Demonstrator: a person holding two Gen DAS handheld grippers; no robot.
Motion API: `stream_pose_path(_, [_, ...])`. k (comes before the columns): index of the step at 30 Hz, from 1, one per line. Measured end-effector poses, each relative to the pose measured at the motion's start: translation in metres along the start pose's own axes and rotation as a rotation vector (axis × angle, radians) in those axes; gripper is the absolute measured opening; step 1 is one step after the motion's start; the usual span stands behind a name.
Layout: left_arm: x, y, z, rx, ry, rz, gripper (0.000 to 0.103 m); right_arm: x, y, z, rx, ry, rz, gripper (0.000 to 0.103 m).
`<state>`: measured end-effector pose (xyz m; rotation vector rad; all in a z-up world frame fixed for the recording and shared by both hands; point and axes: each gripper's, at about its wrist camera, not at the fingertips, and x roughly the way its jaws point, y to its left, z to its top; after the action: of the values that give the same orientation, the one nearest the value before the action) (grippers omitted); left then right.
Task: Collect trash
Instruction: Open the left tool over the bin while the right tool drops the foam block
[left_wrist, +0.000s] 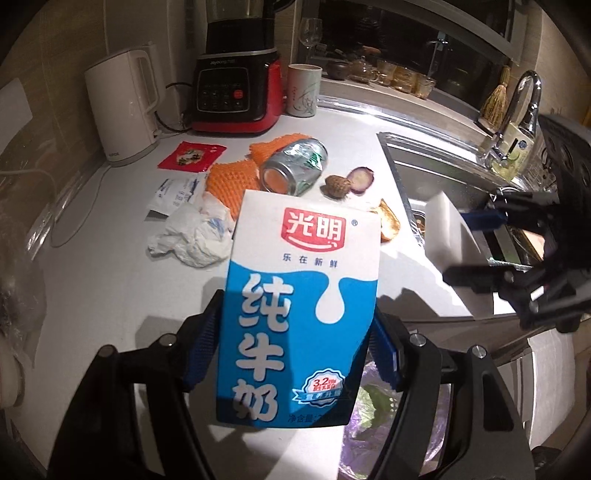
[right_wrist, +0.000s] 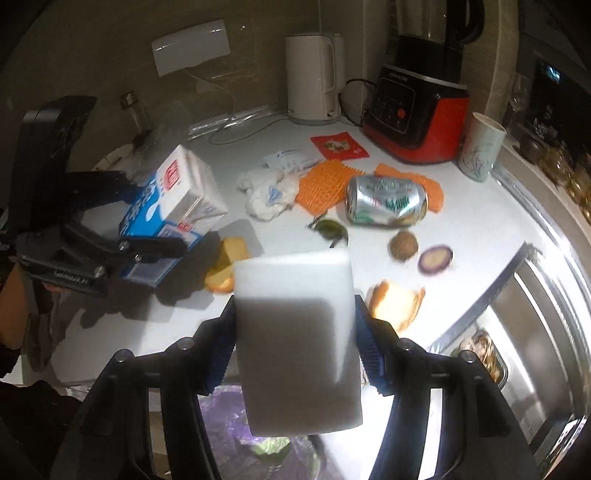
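The left gripper (left_wrist: 297, 354) holds a blue and white milk carton (left_wrist: 295, 306) above the white surface (left_wrist: 110, 288). Its fingers (left_wrist: 201, 350) press on both sides of the carton, which stands upright between them. The right gripper (right_wrist: 295, 347) holds a white foam block (right_wrist: 295, 332) in the same way, with blue fingers (right_wrist: 371, 354) tight on its two sides. In the left wrist view this block (left_wrist: 448, 232) appears at the right, near the edge of the sink (left_wrist: 443, 177).

More trash lies on the surface behind the two grippers. A dented drink can (right_wrist: 386, 201) lies on its side, partly on pieces of orange foam net (right_wrist: 327, 186). Just left of the net there is a crumpled white tissue (right_wrist: 266, 194) and a small white packet (right_wrist: 286, 158). A red sachet (right_wrist: 339, 144) lies flat near the red and black blender (right_wrist: 417, 107). In front of the can there are a small brown round fruit (right_wrist: 403, 245), a purple slice (right_wrist: 435, 258), something small and dark green (right_wrist: 330, 229), and two pieces of bread (right_wrist: 397, 301).

Below both grippers, off the edge of the surface, a purple plastic bag (right_wrist: 229, 421) is visible with something green inside. A white kettle (right_wrist: 314, 77) and a paper cup (right_wrist: 480, 147) stand at the back.
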<state>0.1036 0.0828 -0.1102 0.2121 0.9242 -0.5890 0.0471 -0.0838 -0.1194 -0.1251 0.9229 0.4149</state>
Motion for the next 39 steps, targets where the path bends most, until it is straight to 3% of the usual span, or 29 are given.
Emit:
stream_pose_path(8, [-0.012,-0.057,-0.056,-0.038,0.028,0.036,0.068,0.009,0.041,-0.126,0.079,0.089,0.073,0.06])
stream_pose_path(17, [-0.014,-0.108,-0.116,-0.045,0.097,0.075,0.068,0.082,0.058,-0.226,0.133,0.206,0.048,0.06])
stream_pose_path(19, [-0.014,-0.116,-0.123,-0.038,0.104,0.088,0.068,0.094,0.057,-0.234,0.148,0.231,0.034,0.063])
stream_pose_path(21, [-0.013,-0.122,-0.13,-0.033,0.112,0.098,0.068,0.097,0.055,-0.237,0.174,0.252,0.007,0.073])
stream_pose_path(27, [-0.004,-0.135,-0.141,-0.012,0.141,0.103,0.068,0.051,0.043,-0.238,0.227,0.166,-0.019,0.091])
stream_pose_path(38, [0.067,-0.168,-0.183,0.032,0.295,0.031,0.068,-0.036,0.024,-0.251,0.357,0.053,-0.09,0.094])
stream_pose_path(39, [0.074,-0.171,-0.188,0.034,0.314,0.027,0.073,-0.039,0.021,-0.251,0.363,0.054,-0.097,0.094])
